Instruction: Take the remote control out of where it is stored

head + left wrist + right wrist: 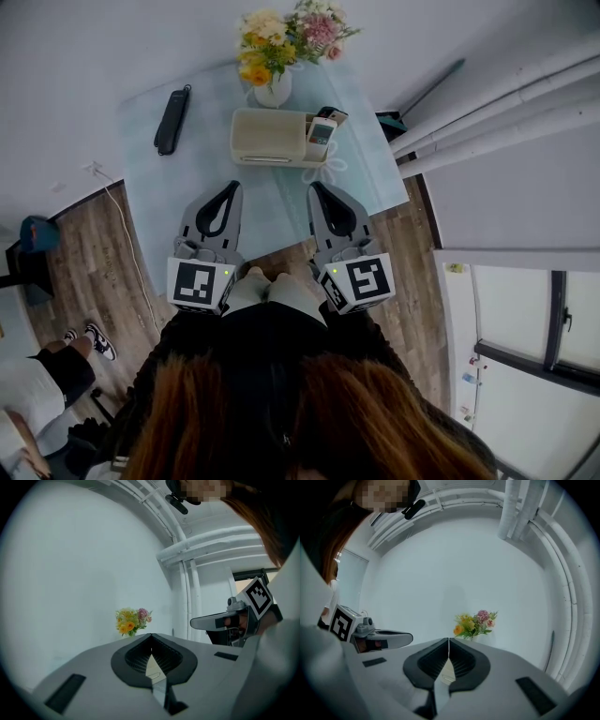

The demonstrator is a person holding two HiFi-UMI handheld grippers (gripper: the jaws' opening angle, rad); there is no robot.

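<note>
A pale remote control (322, 131) stands upright in the right end compartment of a cream storage box (267, 137) on the light blue table (178, 197). A darker remote (334, 114) sits behind it. My left gripper (232, 185) and right gripper (313, 186) hover side by side over the table's near part, short of the box, pointing at it. Both are shut with nothing between the jaws. The left gripper (151, 635) sees its jaws meeting at the tip, and so does the right gripper (448, 640). In both gripper views the jaws largely hide the box.
A white vase of flowers (274, 47) stands behind the box, with the flowers (132, 620) (476, 623) showing above the jaws in both gripper views. A long black object (172, 119) lies at the table's left. White pipes (506, 103) run along the wall at the right. A person's shoes (94, 339) are on the wooden floor.
</note>
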